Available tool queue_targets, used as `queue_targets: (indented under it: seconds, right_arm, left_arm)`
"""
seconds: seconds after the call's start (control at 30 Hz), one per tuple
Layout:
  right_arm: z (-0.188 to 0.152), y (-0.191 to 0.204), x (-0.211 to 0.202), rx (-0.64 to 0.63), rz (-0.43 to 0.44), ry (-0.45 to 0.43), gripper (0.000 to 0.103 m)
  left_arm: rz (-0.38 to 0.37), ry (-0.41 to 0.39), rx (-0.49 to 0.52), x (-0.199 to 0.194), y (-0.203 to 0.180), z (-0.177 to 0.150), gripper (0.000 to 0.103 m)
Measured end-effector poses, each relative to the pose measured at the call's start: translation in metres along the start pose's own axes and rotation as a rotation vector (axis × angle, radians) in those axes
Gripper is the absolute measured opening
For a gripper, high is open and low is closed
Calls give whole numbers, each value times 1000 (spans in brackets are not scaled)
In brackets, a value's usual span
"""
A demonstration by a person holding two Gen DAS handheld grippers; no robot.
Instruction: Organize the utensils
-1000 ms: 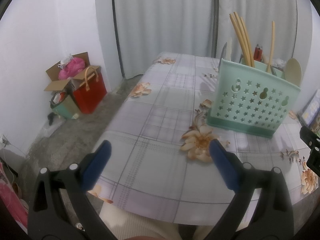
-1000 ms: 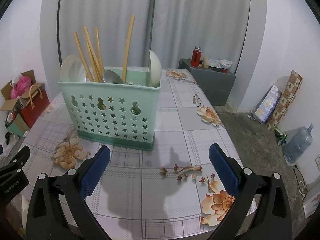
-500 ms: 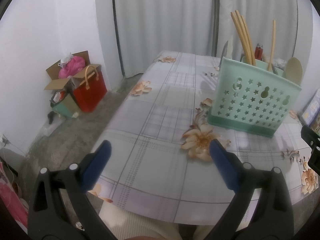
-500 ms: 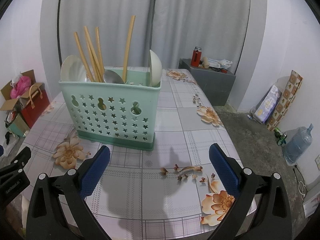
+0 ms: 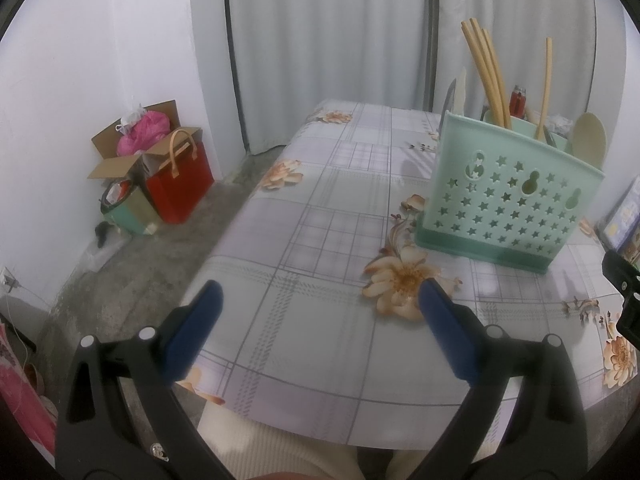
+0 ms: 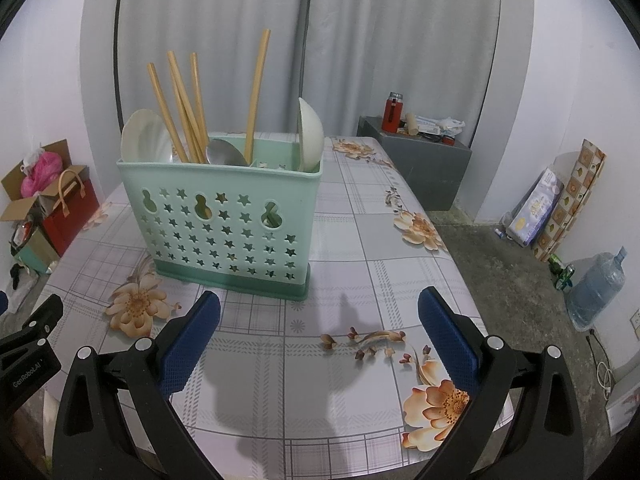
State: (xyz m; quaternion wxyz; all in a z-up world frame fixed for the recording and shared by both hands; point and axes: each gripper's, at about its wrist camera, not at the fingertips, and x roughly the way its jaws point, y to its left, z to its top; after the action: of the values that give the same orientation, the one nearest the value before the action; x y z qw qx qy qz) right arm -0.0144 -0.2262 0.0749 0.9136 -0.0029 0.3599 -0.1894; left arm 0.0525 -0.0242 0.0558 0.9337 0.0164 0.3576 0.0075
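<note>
A mint-green utensil holder (image 6: 224, 224) with star cut-outs stands on the flowered tablecloth (image 6: 360, 248). Inside it stand several wooden chopsticks (image 6: 180, 108), a metal spoon (image 6: 226, 154) and two cream spoons (image 6: 146, 136). The left wrist view shows the same holder (image 5: 508, 200) to the right. My right gripper (image 6: 318, 324) hovers open in front of the holder, holding nothing. Over the table's near left part my left gripper (image 5: 318, 316) is open and empty too. No loose utensils lie on the cloth.
A red bag (image 5: 180, 184) and cardboard boxes (image 5: 132, 152) sit on the floor at the left. A grey cabinet (image 6: 416, 164) with a red flask (image 6: 393, 106) stands behind the table. A water jug (image 6: 596, 292) and packages are on the right floor.
Both views have shifted only slightly; the holder sits a touch lower and nearer in the frames. Both grippers stay open and empty.
</note>
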Motion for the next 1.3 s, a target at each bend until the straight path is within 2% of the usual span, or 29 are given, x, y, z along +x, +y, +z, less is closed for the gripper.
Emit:
queue_targets:
  seconds: [1.3]
  right_arm:
    - [1,1,-1,0,2,0,96]
  left_arm:
    - [-8,1,8,1,-1,-3,94]
